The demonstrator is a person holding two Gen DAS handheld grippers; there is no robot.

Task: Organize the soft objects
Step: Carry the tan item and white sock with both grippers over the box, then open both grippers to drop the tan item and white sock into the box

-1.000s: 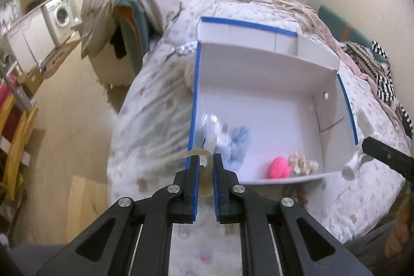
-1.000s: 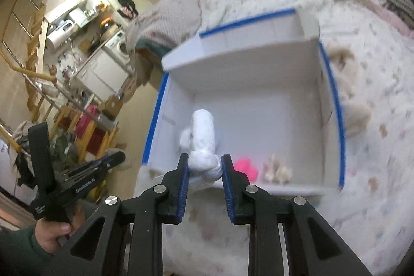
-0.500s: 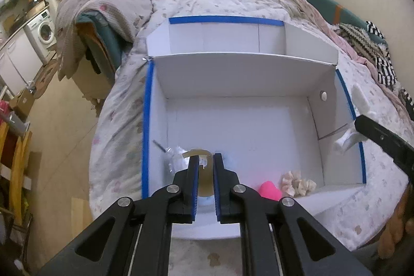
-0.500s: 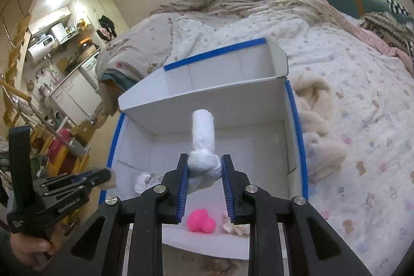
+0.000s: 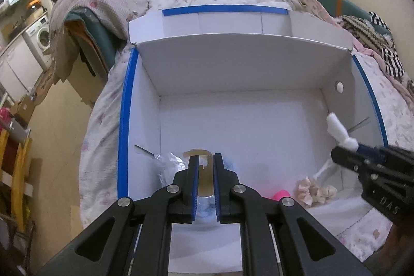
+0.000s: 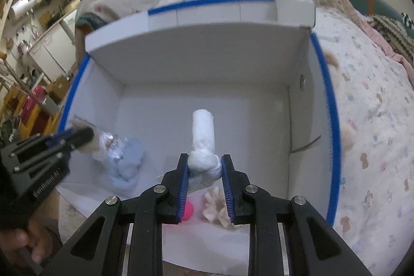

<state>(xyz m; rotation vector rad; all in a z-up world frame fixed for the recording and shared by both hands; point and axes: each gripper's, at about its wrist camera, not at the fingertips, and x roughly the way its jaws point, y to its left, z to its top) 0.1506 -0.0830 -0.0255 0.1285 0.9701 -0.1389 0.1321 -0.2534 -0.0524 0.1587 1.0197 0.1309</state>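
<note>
Both grippers now lowered over white box (image 5: 336, 69) on bed. Right gripper (image 6: 205, 170) clamped on knotted white cloth (image 6: 204, 139); left gripper (image 5: 206, 172) pinching thin beige piece (image 5: 205, 180). Drop-off likely imminent.

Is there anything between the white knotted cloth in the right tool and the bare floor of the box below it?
Nothing visible blocks it. The white knotted cloth hangs in the right tool over the bare floor of the white box. The pink item and cream scrunchie lie nearer the front wall, the pale blue bundle off left.
</note>
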